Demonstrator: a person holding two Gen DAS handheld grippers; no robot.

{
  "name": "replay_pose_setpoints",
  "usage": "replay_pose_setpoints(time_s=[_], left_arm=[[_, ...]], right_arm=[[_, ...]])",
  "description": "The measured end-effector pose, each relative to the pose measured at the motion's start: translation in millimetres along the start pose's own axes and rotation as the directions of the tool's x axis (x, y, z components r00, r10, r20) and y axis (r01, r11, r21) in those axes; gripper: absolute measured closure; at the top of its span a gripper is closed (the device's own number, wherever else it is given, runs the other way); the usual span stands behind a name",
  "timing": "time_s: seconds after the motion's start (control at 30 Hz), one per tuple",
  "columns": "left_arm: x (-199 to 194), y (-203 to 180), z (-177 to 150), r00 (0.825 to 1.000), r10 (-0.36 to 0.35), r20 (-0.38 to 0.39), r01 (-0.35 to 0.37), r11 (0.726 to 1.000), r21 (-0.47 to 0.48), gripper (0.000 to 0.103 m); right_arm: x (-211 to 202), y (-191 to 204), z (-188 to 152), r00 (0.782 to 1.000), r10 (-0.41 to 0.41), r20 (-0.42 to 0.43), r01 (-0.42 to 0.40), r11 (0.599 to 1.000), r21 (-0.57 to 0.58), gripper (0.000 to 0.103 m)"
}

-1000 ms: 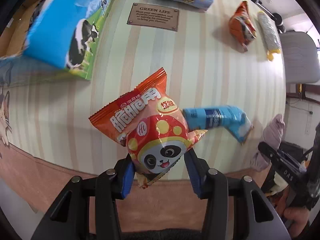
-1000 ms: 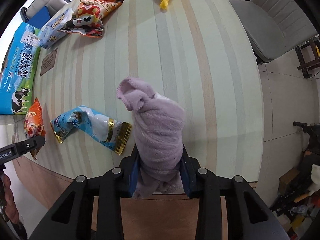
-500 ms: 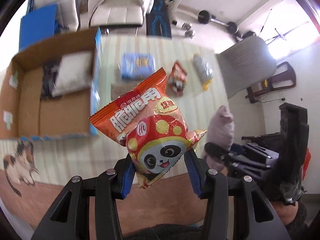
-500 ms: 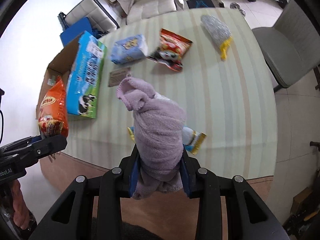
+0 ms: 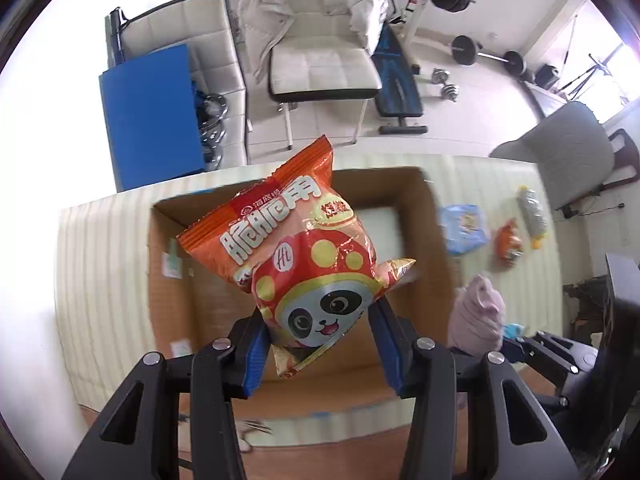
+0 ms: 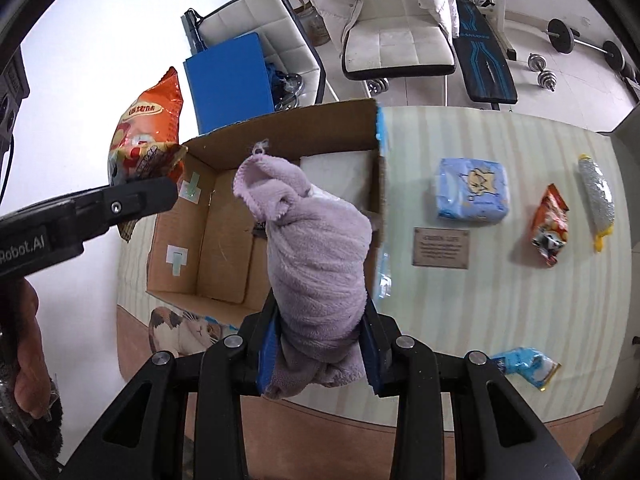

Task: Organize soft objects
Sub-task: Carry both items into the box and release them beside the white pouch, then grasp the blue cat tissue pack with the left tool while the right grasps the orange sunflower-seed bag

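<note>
My left gripper is shut on an orange panda snack bag and holds it in the air above the open cardboard box. My right gripper is shut on a rolled lilac towel, held above the box's right part. The snack bag also shows in the right wrist view, at the left over the box's left edge. The towel shows in the left wrist view at the right. A white item lies inside the box.
On the striped table right of the box lie a blue tissue pack, a second orange snack bag, a silver scrubber with yellow end, a blue wrapper and a brown plaque. Chairs and gym gear stand beyond.
Both grippers have risen and swung left from over the table to above the cardboard box, each still holding its object.
</note>
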State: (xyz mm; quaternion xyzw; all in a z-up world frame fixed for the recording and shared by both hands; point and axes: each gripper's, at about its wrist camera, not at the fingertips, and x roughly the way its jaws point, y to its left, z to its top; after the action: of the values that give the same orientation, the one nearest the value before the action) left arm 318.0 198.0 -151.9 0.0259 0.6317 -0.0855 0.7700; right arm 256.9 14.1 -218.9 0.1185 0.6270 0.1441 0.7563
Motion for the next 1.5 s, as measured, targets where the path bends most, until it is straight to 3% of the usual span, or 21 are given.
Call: replay_pose_setpoints(time_s=[0.23, 0.47, 0.63, 0.73, 0.77, 0.83, 0.93, 0.97, 1.13, 1.37, 1.5], left_arm=[[71.2, 64.7, 29.3, 0.994, 0.013, -0.108, -0.016, 1.0, -0.027, 0.059], [129.3, 63.8, 43.7, 0.975, -0.018, -0.22, 0.015, 1.0, -0.016, 0.058], [147.5, 68.4, 47.0, 0.959, -0.053, -0.278, 0.04, 0.998, -0.049, 0.055], [150.4, 76.2, 46.6, 0.941, -0.114, -0.318, 0.082, 0.99, -0.113, 0.051], [148.0, 78.1, 45.9, 0.941, -0.121, -0.316, 0.085, 0.988, -0.126, 0.045], [139.8, 80.6, 45.5, 0.947, -0.114, -0.3, 0.079, 0.989, -0.128, 0.034], [122.9, 84.7, 42.5, 0.961, -0.097, -0.261, 0.065, 0.99, -0.127, 0.013], [119.4, 86.8, 41.1, 0.963, -0.101, -0.251, 0.069, 0.988, -0.135, 0.012], [84.4, 88.6, 31.4, 0.977, -0.13, -0.17, 0.102, 0.981, -0.165, 0.007], [26.8, 70.2, 4.4, 0.994, -0.108, -0.018, 0.104, 0.985, -0.137, 0.006], [-14.7, 40.1, -12.1, 0.992, -0.052, 0.111, 0.061, 0.995, -0.077, 0.006]], right_arm=[[73.2, 20.5, 9.4, 0.988, -0.109, -0.11, 0.114, 0.993, 0.041, 0.065], [111.5, 10.1, 4.2, 0.964, -0.192, -0.182, 0.207, 0.976, 0.068, 0.065], [125.6, 8.2, 5.3, 0.949, -0.231, -0.215, 0.251, 0.965, 0.071, 0.064], [128.7, 5.3, 7.2, 0.943, -0.247, -0.224, 0.272, 0.959, 0.085, 0.055], [128.0, 4.8, 8.2, 0.944, -0.245, -0.223, 0.271, 0.958, 0.092, 0.04], [122.7, 6.9, 9.7, 0.955, -0.216, -0.203, 0.241, 0.964, 0.109, 0.021], [113.8, 11.5, 13.0, 0.96, -0.21, -0.187, 0.234, 0.965, 0.118, 0.008], [110.5, 13.9, 13.9, 0.963, -0.205, -0.172, 0.228, 0.966, 0.121, 0.002], [87.6, 19.5, 16.5, 0.968, -0.232, -0.09, 0.242, 0.962, 0.125, 0.0], [52.2, 22.8, 15.8, 0.97, -0.245, 0.002, 0.243, 0.964, 0.11, 0.0], [8.4, 16.0, 6.4, 0.962, -0.217, 0.166, 0.196, 0.972, 0.133, 0.0]])
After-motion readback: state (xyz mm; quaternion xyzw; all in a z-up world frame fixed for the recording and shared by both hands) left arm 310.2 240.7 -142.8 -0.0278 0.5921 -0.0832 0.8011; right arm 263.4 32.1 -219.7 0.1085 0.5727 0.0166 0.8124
